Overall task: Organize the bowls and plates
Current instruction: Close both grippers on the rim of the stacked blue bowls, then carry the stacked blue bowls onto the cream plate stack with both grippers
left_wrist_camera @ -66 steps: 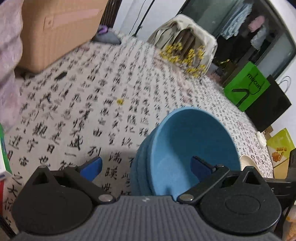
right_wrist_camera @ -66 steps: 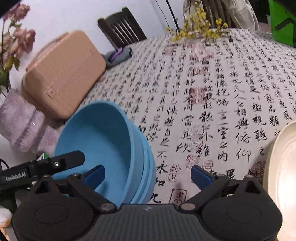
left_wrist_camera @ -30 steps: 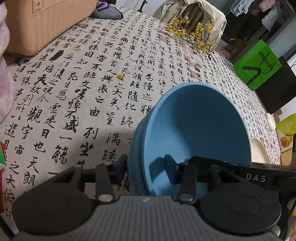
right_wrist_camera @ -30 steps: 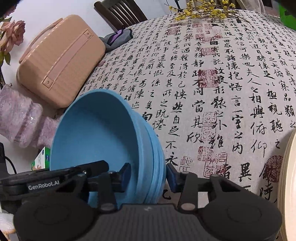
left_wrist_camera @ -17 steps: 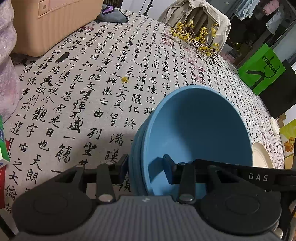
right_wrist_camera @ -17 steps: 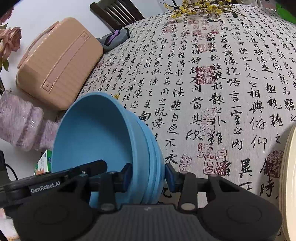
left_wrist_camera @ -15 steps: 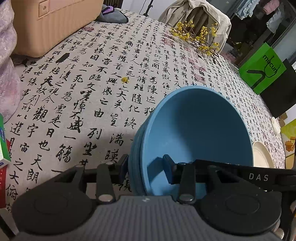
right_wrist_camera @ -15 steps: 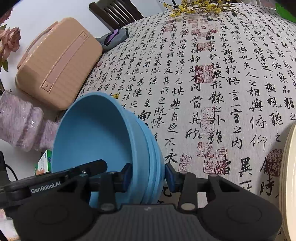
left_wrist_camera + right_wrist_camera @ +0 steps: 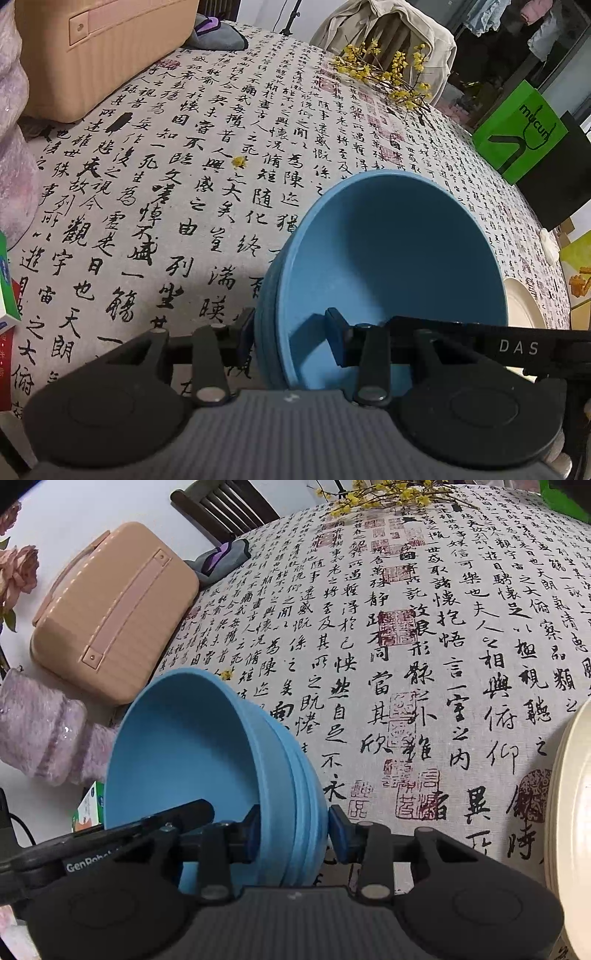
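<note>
Calligraphy-printed cloth covers the table (image 9: 155, 206) under me. Nearest, my left jaws (image 9: 291, 341) pinch one side of the stack of blue bowls (image 9: 391, 254), one pad inside the top bowl and one against the outer wall; my right jaws (image 9: 293, 832) pinch the opposite rim the same way, so the stack hangs tilted between them above the cloth. Just beside it on the right lies a cream plate (image 9: 570, 812). Farther off stand a peach case (image 9: 110, 616), yellow flower sprigs (image 9: 391, 74) and a green bag (image 9: 521, 129).
</note>
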Tool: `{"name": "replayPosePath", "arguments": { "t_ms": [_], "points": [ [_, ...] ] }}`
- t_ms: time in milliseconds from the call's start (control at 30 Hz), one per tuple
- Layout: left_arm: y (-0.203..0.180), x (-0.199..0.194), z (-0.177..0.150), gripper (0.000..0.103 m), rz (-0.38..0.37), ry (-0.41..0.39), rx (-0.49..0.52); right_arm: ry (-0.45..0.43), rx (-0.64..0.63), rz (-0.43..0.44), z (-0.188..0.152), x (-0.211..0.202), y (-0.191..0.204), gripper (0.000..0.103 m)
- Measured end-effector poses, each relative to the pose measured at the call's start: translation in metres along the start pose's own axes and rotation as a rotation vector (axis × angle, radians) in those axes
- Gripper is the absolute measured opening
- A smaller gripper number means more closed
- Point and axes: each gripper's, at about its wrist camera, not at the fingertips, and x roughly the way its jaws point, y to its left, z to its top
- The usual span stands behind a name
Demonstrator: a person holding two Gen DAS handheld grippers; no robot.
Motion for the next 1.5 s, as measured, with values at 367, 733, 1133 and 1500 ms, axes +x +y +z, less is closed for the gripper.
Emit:
{"name": "replayPosePath", "arguments": {
  "t_ms": [367,733,1133,1500],
  "points": [
    [-0.015,-0.004,-0.003,0.041,-0.003,-0.013,0.019,-0.014,-0.004,-0.002,-0.003,-0.014,-0.006,0.037],
    [-0.036,-0.006,-0.008,0.041,-0.007,-0.023,0.034,-0.035,0.002,0.001,-0.005,-0.034,-0.023,0.035],
    [-0.059,-0.007,-0.012,0.041,-0.005,-0.031,0.063,-0.048,0.030,0.009,-0.008,-0.049,-0.042,0.035],
    [-0.077,-0.006,-0.014,0.041,-0.015,-0.034,0.088,-0.064,0.041,0.006,-0.010,-0.065,-0.056,0.035]
  ]
}}
